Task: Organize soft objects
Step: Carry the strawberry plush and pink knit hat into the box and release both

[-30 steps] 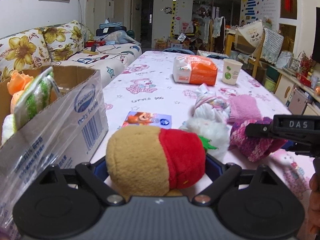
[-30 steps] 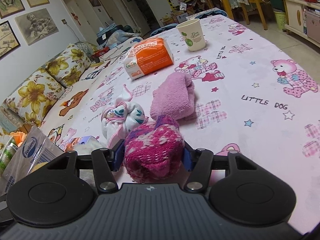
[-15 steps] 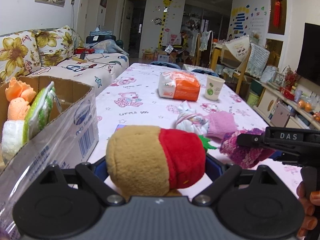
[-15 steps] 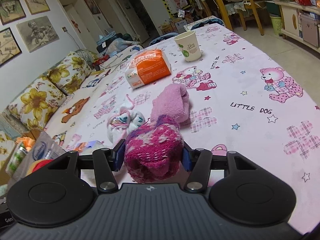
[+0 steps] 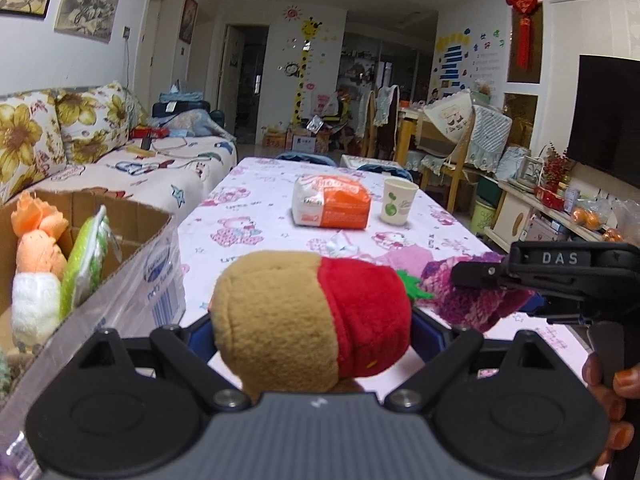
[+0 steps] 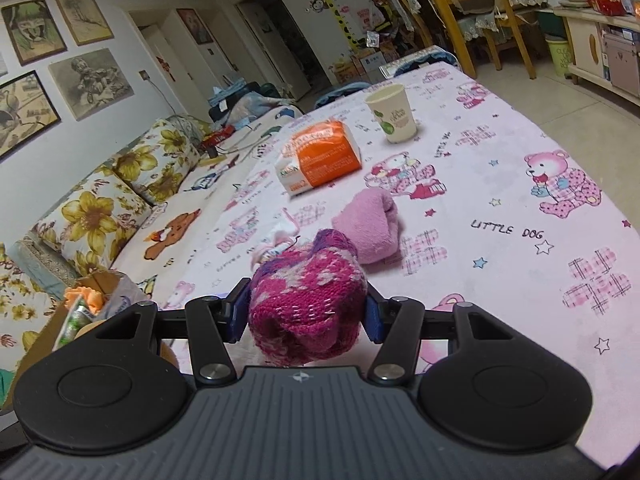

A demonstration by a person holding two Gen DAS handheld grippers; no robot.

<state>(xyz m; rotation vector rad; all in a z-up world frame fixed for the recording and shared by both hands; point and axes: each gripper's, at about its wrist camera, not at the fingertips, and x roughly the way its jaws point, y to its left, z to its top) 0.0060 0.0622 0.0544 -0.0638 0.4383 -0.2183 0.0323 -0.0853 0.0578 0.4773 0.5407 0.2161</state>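
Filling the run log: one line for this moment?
left tongs: shut on plush toy | right tongs: shut on knit sock | cardboard box: left

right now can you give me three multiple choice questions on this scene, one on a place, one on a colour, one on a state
1. Where is the cardboard box relative to the left claw?
A. to its left
B. to its right
C. behind the paper cup

2. What colours is the plush toy in the left claw?
A. blue and white
B. tan and red
C. all green

3. What is the right claw doing?
A. open over the pink towel
B. shut on nothing
C. shut on the knitted item

Answers:
1 A, the box sits at the left edge of the left wrist view.
2 B, tan body, red end with a green tuft.
3 C, both fingers press the magenta knit.
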